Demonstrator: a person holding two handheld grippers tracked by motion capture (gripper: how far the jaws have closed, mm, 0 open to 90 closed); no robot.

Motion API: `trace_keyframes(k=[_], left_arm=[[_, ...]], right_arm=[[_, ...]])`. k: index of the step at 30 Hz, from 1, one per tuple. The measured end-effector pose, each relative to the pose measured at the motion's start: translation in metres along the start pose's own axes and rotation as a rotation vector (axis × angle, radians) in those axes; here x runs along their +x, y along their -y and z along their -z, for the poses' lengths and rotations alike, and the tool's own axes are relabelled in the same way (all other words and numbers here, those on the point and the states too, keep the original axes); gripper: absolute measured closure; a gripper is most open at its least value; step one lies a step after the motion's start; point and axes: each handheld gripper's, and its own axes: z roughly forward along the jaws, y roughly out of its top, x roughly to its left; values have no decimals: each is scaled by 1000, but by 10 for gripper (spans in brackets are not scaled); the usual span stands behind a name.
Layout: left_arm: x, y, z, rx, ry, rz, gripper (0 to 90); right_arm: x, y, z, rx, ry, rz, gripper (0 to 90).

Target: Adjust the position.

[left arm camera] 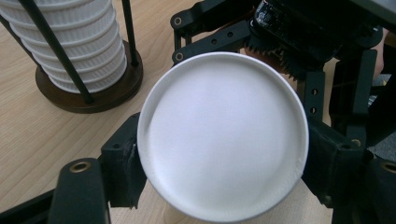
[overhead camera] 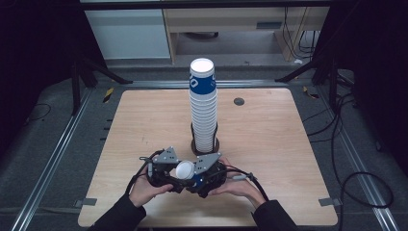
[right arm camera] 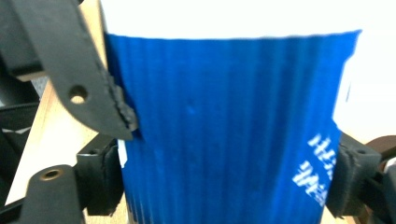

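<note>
Evidently mid-handover: at lower centre the left gripper (overhead camera: 174, 174) jaws clench one cup (overhead camera: 185, 170), right gripper (overhead camera: 204, 175) jaws loosened around it; stacking onto the tower (overhead camera: 202, 103) remains.

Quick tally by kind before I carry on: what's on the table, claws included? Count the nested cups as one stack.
Stack of cups: 1
Single cup, blue with a white base, between the claws: 1
Rack around the stack: 1
Claws, left claw and right claw: 2
Total: 5
</note>
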Motion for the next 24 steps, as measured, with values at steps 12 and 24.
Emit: trace_keyframes(k=[12, 24], left_arm=[[9, -1, 22, -64, -42, 15, 260], [27, 5, 39, -186, -54, 62, 260]], right_arm=[[-9, -1, 22, -93, 32, -65, 81], [-22, 9, 48, -178, 65, -152, 77]])
